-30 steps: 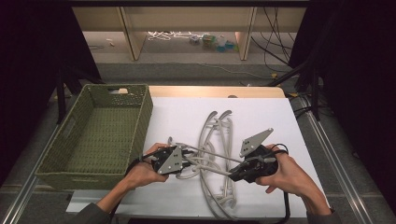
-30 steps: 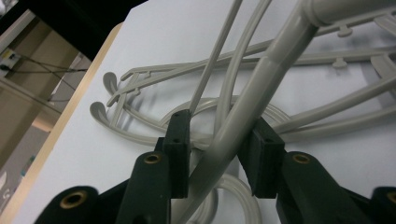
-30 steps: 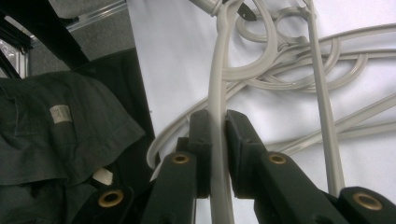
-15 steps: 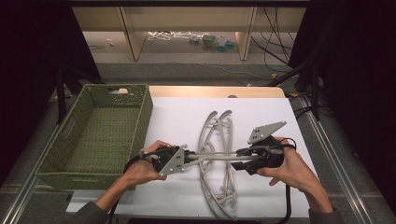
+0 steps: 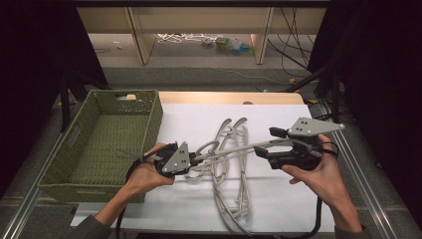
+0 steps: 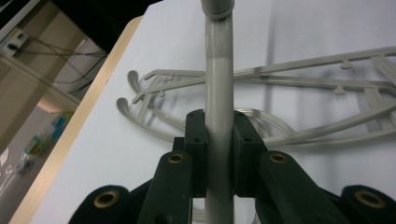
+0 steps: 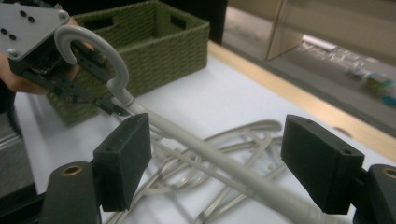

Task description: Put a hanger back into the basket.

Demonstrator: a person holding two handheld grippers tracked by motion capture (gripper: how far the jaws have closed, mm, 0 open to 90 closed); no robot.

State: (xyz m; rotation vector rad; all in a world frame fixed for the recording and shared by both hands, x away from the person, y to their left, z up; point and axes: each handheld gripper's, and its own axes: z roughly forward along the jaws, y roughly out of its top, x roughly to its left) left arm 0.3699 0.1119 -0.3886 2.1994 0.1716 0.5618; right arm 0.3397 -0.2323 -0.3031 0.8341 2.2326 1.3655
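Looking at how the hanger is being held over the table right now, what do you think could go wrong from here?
1. The right gripper is open around the lifted hanger, so only the left gripper clamps it near the hook end. The long free end may sag or twist out.

2. The hanger pile lies directly underneath; the lifted one might snag and drag others.

3. The green basket sits close beside the left hand, so a swing could knock the hook against its wall.

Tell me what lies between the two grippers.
In the high view, a lifted grey plastic hanger spans from the left gripper, clamped on it, to the open right gripper, above more hangers on the white tabletop.
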